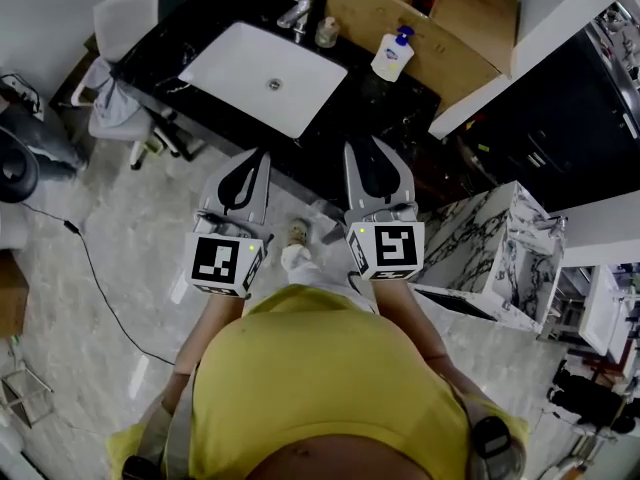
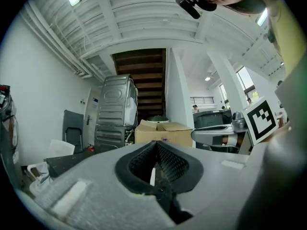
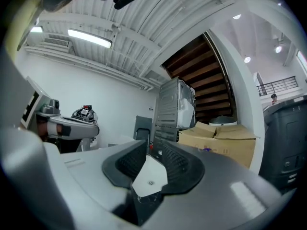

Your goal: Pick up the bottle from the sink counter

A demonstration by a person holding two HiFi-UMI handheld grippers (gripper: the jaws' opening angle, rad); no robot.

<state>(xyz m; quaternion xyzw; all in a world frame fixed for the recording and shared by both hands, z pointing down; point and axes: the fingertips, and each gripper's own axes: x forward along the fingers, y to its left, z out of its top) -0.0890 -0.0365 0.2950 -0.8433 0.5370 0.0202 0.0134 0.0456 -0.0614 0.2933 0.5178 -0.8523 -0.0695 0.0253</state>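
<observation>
A white soap bottle [image 1: 393, 56] with a blue pump stands on the black sink counter [image 1: 385, 118], right of the white basin [image 1: 262, 76]. A smaller clear bottle [image 1: 327, 34] sits beside the faucet [image 1: 298, 10]. Both grippers are held near my body, short of the counter's front edge, and point toward it. The left gripper [image 1: 258, 154] [image 2: 156, 145] has its tips together with nothing in them. The right gripper [image 1: 372, 146] [image 3: 149, 147] shows a narrow gap between its pads and holds nothing. Neither gripper view shows either bottle.
A large cardboard box [image 1: 440, 18] stands behind the counter, close to the soap bottle. A white chair [image 1: 122, 28] is at the counter's left end. A marble-patterned cabinet [image 1: 500, 248] stands to my right. A black cable [image 1: 95, 268] trails over the floor on the left.
</observation>
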